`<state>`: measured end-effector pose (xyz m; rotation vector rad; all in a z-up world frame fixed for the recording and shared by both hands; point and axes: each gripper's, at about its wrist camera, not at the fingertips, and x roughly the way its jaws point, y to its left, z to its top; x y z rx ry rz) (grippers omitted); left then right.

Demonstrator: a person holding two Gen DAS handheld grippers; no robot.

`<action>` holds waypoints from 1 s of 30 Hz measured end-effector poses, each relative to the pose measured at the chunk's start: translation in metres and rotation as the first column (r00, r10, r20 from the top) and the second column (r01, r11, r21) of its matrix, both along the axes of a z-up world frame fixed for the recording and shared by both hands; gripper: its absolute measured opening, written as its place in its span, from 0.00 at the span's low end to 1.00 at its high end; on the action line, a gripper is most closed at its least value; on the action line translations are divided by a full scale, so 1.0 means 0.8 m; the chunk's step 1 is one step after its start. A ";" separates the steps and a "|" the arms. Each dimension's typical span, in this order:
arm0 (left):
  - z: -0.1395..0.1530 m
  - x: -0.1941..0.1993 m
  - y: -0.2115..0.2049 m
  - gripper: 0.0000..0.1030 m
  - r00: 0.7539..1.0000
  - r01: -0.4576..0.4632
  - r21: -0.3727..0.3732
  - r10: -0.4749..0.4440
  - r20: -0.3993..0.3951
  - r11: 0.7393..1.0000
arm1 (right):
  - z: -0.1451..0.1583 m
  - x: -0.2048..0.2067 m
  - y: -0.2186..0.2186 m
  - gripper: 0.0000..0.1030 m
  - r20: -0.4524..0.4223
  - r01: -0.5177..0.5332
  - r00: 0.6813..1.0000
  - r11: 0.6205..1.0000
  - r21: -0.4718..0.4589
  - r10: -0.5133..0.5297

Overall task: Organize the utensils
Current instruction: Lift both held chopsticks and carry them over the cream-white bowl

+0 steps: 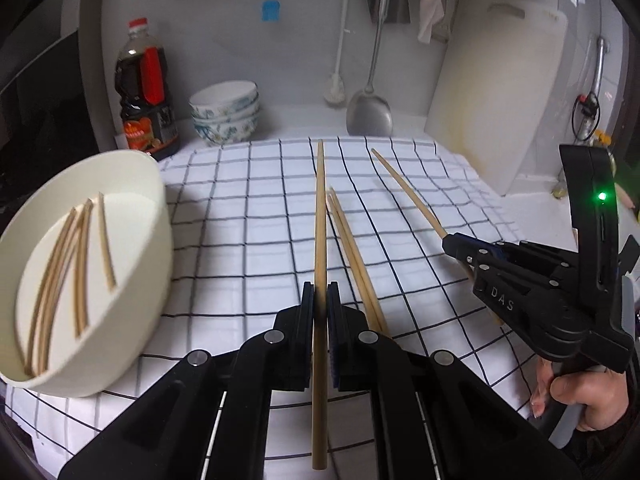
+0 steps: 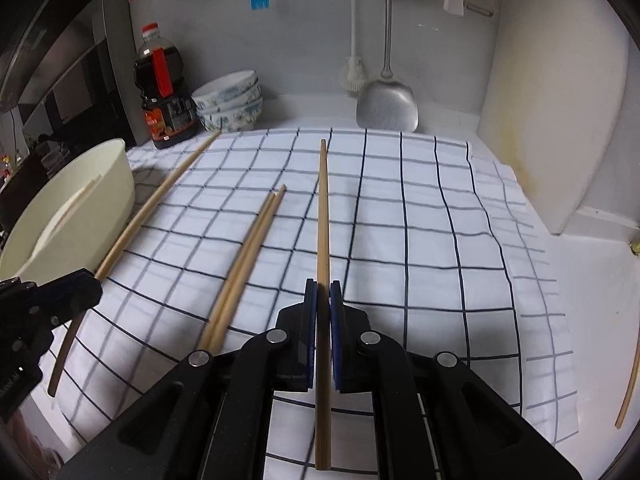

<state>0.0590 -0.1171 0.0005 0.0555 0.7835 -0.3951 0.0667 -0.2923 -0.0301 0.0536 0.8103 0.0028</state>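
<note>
My left gripper (image 1: 320, 300) is shut on a wooden chopstick (image 1: 320, 220) that points forward over the checked cloth (image 1: 248, 240). My right gripper (image 2: 323, 300) is shut on another chopstick (image 2: 323, 208); it also shows at the right of the left wrist view (image 1: 460, 246). Two loose chopsticks (image 1: 352, 256) lie side by side on the cloth between the grippers, also seen in the right wrist view (image 2: 248, 256). A cream bowl (image 1: 132, 184) at the left holds several chopsticks (image 1: 68, 272).
A soy sauce bottle (image 1: 144, 92) and stacked patterned bowls (image 1: 226, 112) stand at the back left. A metal spatula (image 1: 370, 108) and a brush hang on the back wall. A white cutting board (image 1: 496, 92) leans at the right. One chopstick (image 2: 630, 384) lies off the cloth at far right.
</note>
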 end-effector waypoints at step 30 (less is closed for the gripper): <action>0.018 0.066 0.313 0.07 0.966 -0.259 -0.045 0.257 -0.042 0.965 | 0.055 0.101 0.328 0.06 0.010 -0.349 0.936 0.930 0.117 0.351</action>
